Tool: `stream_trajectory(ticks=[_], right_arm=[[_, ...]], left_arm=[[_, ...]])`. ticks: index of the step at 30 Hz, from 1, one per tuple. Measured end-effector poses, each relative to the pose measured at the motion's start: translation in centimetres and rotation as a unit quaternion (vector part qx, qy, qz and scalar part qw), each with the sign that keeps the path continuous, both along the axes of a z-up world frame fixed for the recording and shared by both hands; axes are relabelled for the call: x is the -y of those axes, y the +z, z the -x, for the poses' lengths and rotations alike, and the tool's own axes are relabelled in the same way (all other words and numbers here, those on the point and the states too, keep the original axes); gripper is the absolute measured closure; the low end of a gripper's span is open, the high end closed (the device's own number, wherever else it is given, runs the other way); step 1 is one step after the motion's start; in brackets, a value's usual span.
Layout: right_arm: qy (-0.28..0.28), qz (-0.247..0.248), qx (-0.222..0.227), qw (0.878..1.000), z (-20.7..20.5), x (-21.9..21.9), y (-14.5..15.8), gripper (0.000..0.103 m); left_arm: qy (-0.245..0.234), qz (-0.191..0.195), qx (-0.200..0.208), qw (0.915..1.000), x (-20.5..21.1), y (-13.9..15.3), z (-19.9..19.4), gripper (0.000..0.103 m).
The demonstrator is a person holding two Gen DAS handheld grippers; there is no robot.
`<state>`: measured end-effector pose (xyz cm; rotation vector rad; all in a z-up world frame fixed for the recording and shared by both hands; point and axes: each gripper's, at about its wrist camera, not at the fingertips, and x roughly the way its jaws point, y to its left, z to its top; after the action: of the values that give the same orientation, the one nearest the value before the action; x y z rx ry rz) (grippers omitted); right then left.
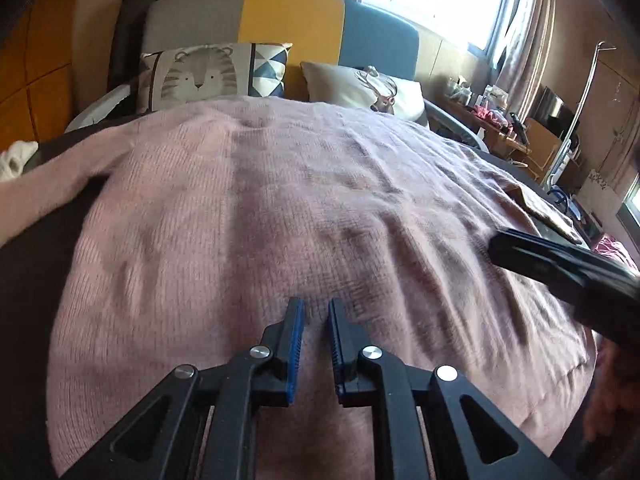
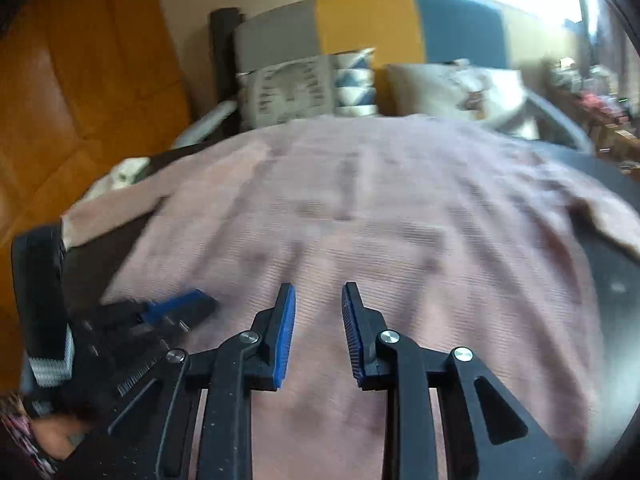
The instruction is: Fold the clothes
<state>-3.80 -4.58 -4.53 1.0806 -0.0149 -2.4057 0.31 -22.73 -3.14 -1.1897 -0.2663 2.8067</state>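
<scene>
On a dark-covered bed, in the left wrist view, a dusty-pink ribbed knit sweater (image 1: 304,208) lies spread flat, its body filling most of the surface and one sleeve trailing off to the left. The left gripper (image 1: 316,308), black with blue ribbed pads, hangs just over the near part of the knit; its jaws stand a narrow gap apart with nothing between them. The right gripper (image 1: 560,260) reaches in from the right edge, its black finger over the sweater's right side. Behind the sweater sit a grey tiger-print cushion (image 1: 200,76), a blue-and-white triangle-patterned cushion (image 1: 270,68) and a cream deer-print pillow (image 1: 360,88), all leaning against an upholstered headboard in grey, yellow and teal panels (image 1: 288,20). A crumpled white cloth (image 1: 16,160) lies at the bed's left edge. A cluttered wooden desk (image 1: 500,120) stands beneath the bright window; what sits on it is too small to tell.

In the right wrist view, blurred, the same pink sweater (image 2: 360,220) covers the bed, a sleeve reaching out on either side. The right gripper (image 2: 319,296) hovers above the near hem, jaws parted somewhat wider than the left's and holding nothing. The left gripper (image 2: 180,304) lies low at the left, its blue-padded tips over the sweater's edge; whether they touch the knit cannot be told. A hand (image 2: 56,432) shows at the lower left corner.
</scene>
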Motion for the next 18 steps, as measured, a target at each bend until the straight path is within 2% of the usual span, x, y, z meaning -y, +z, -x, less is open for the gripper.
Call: stream_trajectory(ticks=[2,4,5,9,13,14,16,17,18], right_arm=[[0.024,-0.007,0.021,0.999,0.8,2.2,-1.6,0.086],[0.033,-0.025,0.034,0.999,1.3,2.8,-2.9,0.088],[0.024,-0.021,0.032,0.999,1.2,2.0,-2.9,0.092],[-0.022,0.003,0.042,0.999,1.0,-2.1,-2.7,0.092],[-0.093,0.031,0.059,0.993,0.4,-7.7,-2.5,0.090],[-0.105,0.041,0.061,0.992,0.2,-9.1,-2.5,0.092],[-0.112,0.074,0.067,0.989,0.0,-11.2,-2.7,0.095],[-0.116,0.082,0.071,0.987,-0.1,-11.8,-2.6,0.099],[-0.119,0.083,0.071,0.987,-0.1,-11.9,-2.1,0.096]], left_arm=[[-0.007,0.000,-0.020,0.9998,0.2,-0.4,-0.9,0.091],[-0.009,-0.014,-0.021,0.9996,0.5,-0.5,-0.7,0.091],[-0.009,-0.024,-0.021,0.9995,0.7,-0.6,-0.5,0.091],[-0.008,-0.057,-0.022,0.9981,1.4,-0.7,-0.2,0.091],[-0.007,-0.059,-0.023,0.9980,1.5,-0.5,-0.3,0.091],[-0.007,-0.059,-0.023,0.9980,1.5,-0.5,-0.4,0.091],[-0.006,-0.057,-0.023,0.9981,1.5,-0.4,-0.6,0.091],[-0.007,-0.055,-0.023,0.9982,1.5,-0.4,-0.6,0.091],[-0.007,-0.054,-0.023,0.9983,1.5,-0.3,-0.7,0.091]])
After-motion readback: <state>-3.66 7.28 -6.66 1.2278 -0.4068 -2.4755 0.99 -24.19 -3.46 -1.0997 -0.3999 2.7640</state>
